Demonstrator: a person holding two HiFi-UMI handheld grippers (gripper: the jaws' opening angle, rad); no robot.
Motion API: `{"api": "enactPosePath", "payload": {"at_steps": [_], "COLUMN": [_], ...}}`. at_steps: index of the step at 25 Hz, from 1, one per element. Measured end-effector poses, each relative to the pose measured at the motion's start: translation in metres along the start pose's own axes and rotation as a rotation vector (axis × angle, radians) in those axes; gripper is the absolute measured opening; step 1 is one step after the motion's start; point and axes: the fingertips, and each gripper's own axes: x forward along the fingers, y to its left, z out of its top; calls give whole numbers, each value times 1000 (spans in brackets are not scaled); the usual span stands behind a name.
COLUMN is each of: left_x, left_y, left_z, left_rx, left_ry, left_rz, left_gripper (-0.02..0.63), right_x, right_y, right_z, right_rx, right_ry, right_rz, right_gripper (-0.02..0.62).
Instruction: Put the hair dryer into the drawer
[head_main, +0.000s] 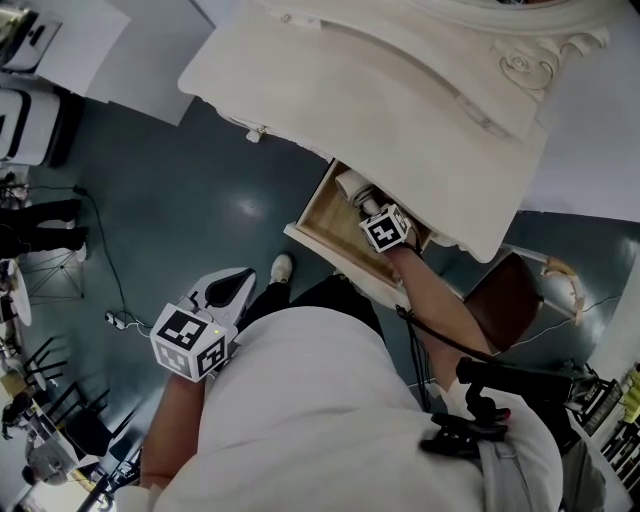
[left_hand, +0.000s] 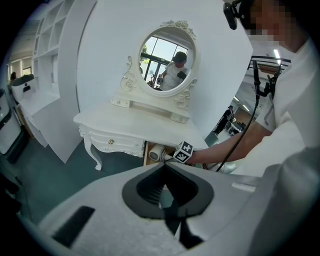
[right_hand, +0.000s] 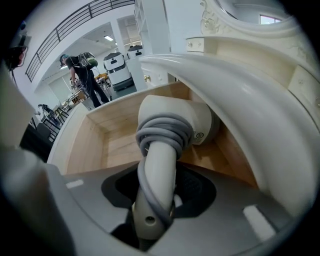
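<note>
Hair dryer (right_hand: 172, 117), white with a grey cord (right_hand: 165, 134) wound round its handle, sat with its head down inside the open wooden drawer (right_hand: 102, 142), toward the drawer's back. The right hand-held gripper (right_hand: 159, 197) clenched the handle above the drawer's front edge. A white tabletop (head_main: 380, 90) overhung the drawer. Well away from the drawer, over the floor (head_main: 200, 180), the left hand-held gripper (head_main: 228, 287) hung with jaws together, empty.

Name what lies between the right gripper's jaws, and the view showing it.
The hair dryer, its cord-wrapped handle clamped by the right gripper, head in the open drawer; the right gripper view shows it.
</note>
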Motion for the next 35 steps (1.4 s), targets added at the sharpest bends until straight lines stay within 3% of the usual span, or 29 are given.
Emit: {"api": "enactPosePath", "payload": {"at_steps": [13, 25, 29, 35], "left_x": [-1, -3, -8, -22], "left_y": [3, 8, 13, 21], "left_z": [-1, 2, -2, -10], "left_rx": [17, 32, 38, 45], "left_ry": [21, 3, -10, -26], "left_rz": [-3, -24, -27, -53], "left_gripper": [3, 3, 3, 3], "right_x": [9, 16, 15, -5], "right_y": [-2, -2, -2, 0], "right_z": [-1, -11, -11, -7], "right_rx": [-33, -37, -23, -17], "right_ry": [-36, 15, 31, 15], "right_rz": [-83, -72, -67, -100], "right_gripper": [167, 183, 219, 231]}}
